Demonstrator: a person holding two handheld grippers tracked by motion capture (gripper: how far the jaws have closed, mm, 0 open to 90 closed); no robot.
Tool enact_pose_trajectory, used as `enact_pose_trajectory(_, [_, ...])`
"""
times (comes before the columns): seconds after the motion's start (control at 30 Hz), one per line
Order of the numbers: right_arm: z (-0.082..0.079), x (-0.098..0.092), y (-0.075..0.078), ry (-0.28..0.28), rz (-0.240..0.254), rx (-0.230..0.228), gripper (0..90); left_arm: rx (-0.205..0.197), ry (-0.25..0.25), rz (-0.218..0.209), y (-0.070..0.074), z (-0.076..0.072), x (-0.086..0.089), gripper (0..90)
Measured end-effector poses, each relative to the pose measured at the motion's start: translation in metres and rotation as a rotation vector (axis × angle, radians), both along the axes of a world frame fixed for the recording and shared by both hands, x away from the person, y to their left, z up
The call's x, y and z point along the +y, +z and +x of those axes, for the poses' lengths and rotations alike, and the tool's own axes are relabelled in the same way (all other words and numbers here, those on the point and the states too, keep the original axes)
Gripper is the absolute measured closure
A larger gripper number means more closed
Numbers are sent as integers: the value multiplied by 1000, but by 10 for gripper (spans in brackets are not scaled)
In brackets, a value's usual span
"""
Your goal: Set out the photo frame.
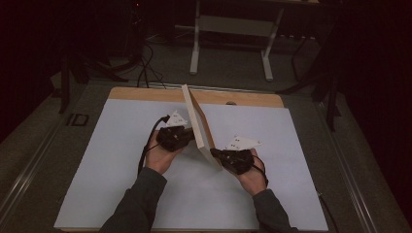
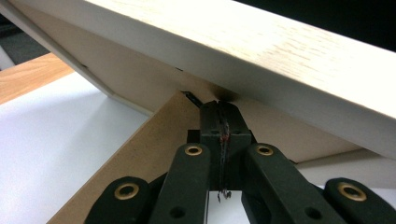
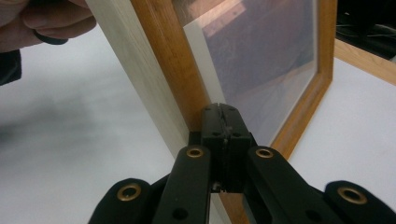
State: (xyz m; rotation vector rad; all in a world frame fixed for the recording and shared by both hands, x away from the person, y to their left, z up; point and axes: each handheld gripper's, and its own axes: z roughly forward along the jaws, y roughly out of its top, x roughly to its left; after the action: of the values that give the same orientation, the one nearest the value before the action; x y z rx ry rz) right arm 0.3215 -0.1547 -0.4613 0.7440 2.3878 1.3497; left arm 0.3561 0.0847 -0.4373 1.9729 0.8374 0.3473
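A wooden picture frame (image 1: 198, 124) stands tilted on its edge in the middle of the white mat (image 1: 111, 165). My left gripper (image 1: 191, 139) is behind it, jaws shut, tips at the frame's back (image 2: 280, 51) where the brown fold-out stand (image 2: 149, 144) meets it. I cannot tell whether the left gripper (image 2: 219, 109) pinches the stand. My right gripper (image 1: 217, 154) is at the frame's near end, on the glass side. In the right gripper view the right gripper (image 3: 219, 112) is shut, its tips against the frame's orange-brown border (image 3: 163, 60), beside the glass (image 3: 261, 56).
The mat lies on a wooden table whose far edge (image 1: 145, 93) shows bare. Beyond it are the white legs of another table (image 1: 194, 48) and cables (image 1: 145, 68) on the floor. The person's left hand (image 3: 42, 23) shows past the frame.
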Motion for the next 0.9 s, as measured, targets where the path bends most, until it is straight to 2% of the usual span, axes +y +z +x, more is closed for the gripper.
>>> enact_pose_trajectory(0.47, [2,16,1,27,-5,3,900,3,-12,-9,-2,12,6,900])
enact_pose_trajectory(0.9, [4,27,0,39,-1,13,900,40,-2,-59,-5,18,14,900])
